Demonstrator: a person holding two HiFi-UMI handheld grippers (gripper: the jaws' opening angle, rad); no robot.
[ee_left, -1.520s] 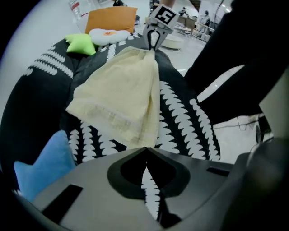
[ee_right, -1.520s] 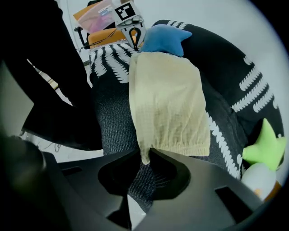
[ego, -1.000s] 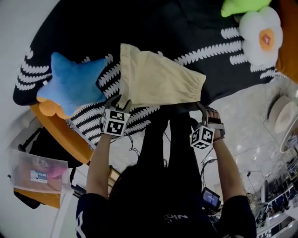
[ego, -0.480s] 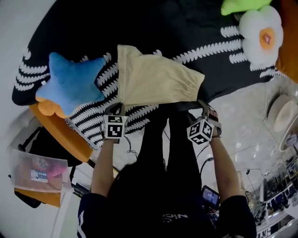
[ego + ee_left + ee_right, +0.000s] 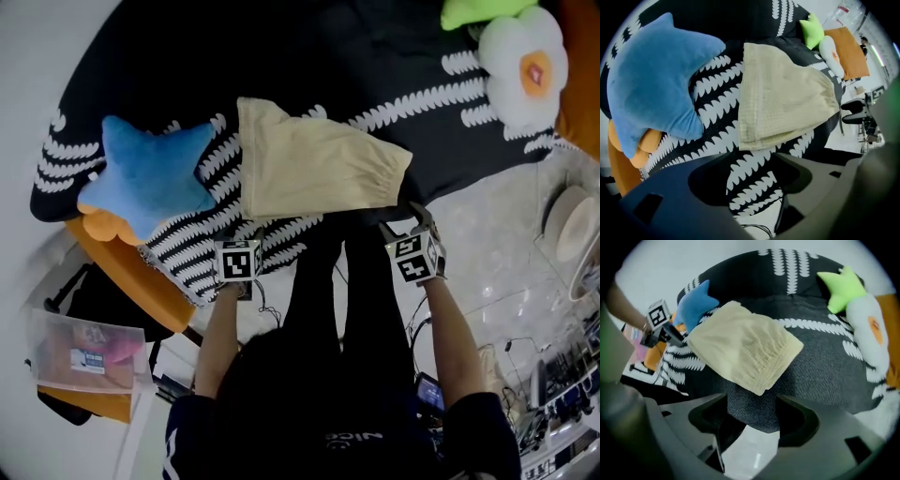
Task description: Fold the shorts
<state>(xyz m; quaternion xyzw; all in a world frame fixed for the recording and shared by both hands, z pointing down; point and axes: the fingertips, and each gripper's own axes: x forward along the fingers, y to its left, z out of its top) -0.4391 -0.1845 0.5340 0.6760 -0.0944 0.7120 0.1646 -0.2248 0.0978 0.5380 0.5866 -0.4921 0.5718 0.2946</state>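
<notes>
Left gripper pointed down over the near edge of the black blanket. Its jaws were opening, and only the blanket's white pattern showed in the gap. Right gripper hung at the same edge, farther right, with its jaws standing wide apart. They framed dark blanket cloth and a strip of pale floor.

The shorts lay flat on the blanket, cream in colour and folded, with two layers showing at the near hem. That hem sat just beyond the left gripper's tips. The gathered waistband corner sat just beyond the right gripper's tips. Neither gripper touched the fabric.

A blue star pillow rested just beside the shorts' left side, apart from them, near the blanket's left edge. A green star pillow and a white flower pillow lay toward the far right corner, well apart from the shorts. Nothing stood between either gripper and the shorts.
</notes>
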